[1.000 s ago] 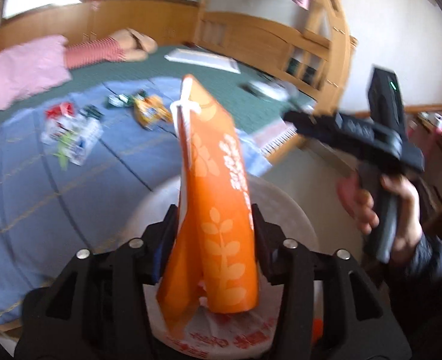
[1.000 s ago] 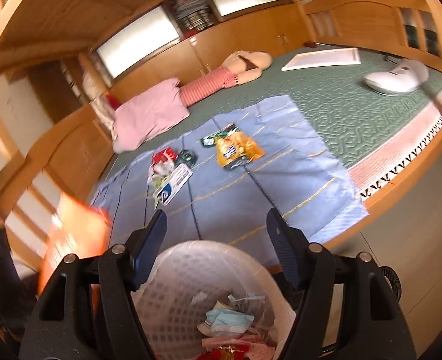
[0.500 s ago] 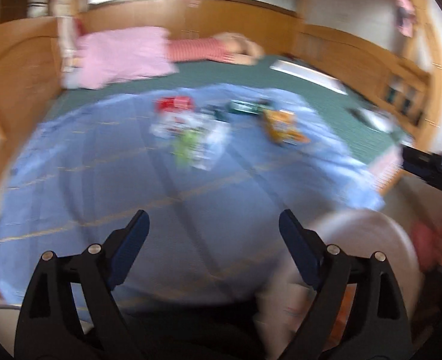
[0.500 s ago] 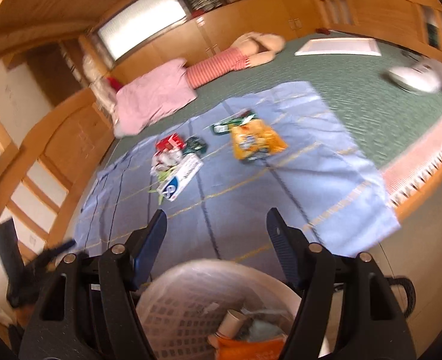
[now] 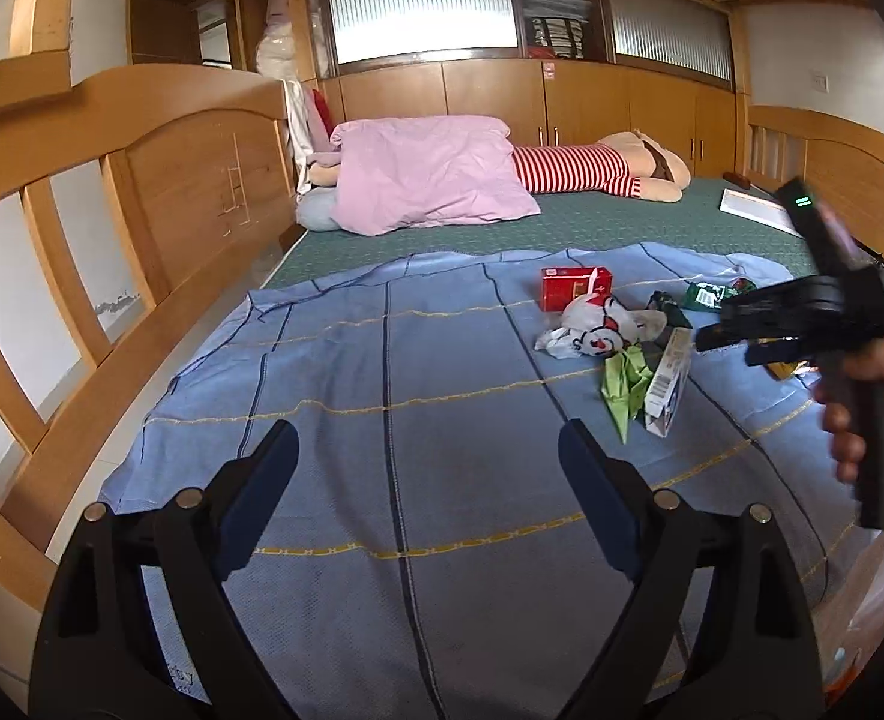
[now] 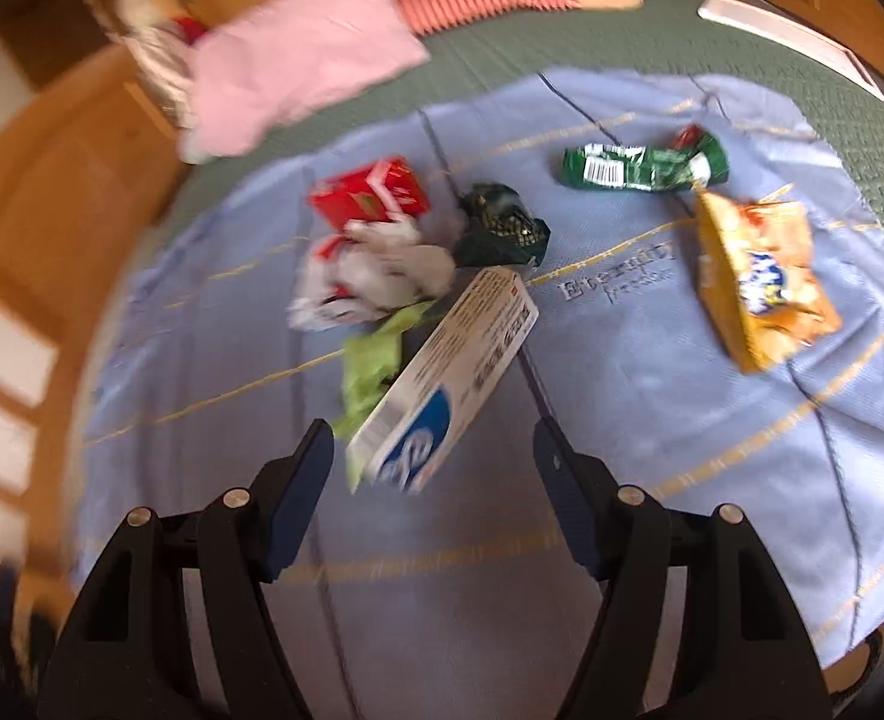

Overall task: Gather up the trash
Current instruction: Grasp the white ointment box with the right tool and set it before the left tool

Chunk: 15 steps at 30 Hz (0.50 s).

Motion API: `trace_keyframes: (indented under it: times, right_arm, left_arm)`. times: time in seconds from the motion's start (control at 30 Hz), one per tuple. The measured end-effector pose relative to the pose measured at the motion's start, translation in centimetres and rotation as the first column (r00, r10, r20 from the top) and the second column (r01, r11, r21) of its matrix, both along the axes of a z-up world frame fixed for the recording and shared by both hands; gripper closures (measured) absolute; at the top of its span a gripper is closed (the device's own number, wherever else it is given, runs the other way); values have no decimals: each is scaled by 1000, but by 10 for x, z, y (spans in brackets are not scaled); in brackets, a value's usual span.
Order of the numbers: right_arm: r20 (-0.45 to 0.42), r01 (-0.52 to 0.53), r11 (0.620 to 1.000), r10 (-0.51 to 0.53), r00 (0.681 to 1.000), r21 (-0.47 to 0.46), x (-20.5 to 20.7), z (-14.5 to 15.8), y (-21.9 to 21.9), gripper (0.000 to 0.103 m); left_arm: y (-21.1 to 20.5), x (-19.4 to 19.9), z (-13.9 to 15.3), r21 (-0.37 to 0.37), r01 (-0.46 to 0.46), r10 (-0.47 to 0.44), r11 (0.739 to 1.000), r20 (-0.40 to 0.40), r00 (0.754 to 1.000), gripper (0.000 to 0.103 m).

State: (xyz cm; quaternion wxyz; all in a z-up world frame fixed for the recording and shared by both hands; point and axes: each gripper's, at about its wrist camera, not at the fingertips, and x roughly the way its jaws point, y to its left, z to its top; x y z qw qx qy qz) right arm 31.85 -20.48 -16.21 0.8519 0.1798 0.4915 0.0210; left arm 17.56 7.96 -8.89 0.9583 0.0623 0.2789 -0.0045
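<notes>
The orange pouch your left claw (image 5: 423, 468) held a second ago is gone from it; that claw now hangs wide open and empty over the blue blanket (image 5: 381, 372) on the bed. Your right claw (image 6: 429, 456), also spread wide and empty, has left the basket and hovers just short of the white-and-blue box (image 6: 448, 378). Remaining trash lies mid-blanket: red carton (image 6: 369, 198), crumpled white bag (image 6: 375, 276), green wrapper (image 6: 640, 165), orange chip bag (image 6: 760, 282).

A blue blanket (image 5: 381, 372) lies spread over a green mattress (image 5: 592, 222). At the far end a pink pillow (image 5: 429, 174) rests beside a striped plush toy (image 5: 580, 168), with wooden cabinets (image 5: 562, 102) and frosted windows (image 5: 423, 15) behind.
</notes>
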Motion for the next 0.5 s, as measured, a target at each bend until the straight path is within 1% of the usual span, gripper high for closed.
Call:
trace_keyframes:
  times: [0.1,0.2,0.23,0.27,0.3,0.33,0.37,0.4,0.47,0.5]
  right_arm:
    - [-65,42,999,-43,997,-15,31,-28,8,35]
    - [-123,75,997,-70,990,37,46,-52,8,35]
    - [-131,84,995,-76,988,55,47,-59,8,38]
    - [-129,91,994,-82,988,67,47,-63,7,44]
    - [-120,94,993,-86,989,69,46,-64,8,46]
    - [-107,92,994,-85,991,64,44,-63,8,51]
    - [-94,84,995,-79,992,55,41,-60,9,63]
    - [-76,67,996,-63,995,55,37,-56,11,68]
    - [-68,24,999,-21,997,42,27,-45,15,72]
    - [-62,-19,999,22,998,47,18,-40,21,72]
  left_arm:
    - [10,2,1,-22,-13,12,1000,-14,1000,14]
    - [17,-5,3,-23,-18,17,1000,-19,1000,14]
    - [19,-5,2,-25,-17,17,1000,-23,1000,14]
    - [20,-6,3,-32,-17,16,999,-29,999,13]
    - [22,-6,3,-39,-16,15,999,-32,999,13]
    - [24,-6,3,-50,-17,15,999,-37,999,13]
    - [25,-6,3,-59,-19,16,998,-42,999,13]
    - [27,-6,3,-66,-21,17,998,-47,999,13]
    - [31,-4,1,-75,-30,25,997,-59,998,13]
    - [33,-3,0,-79,-41,36,996,-68,997,13]
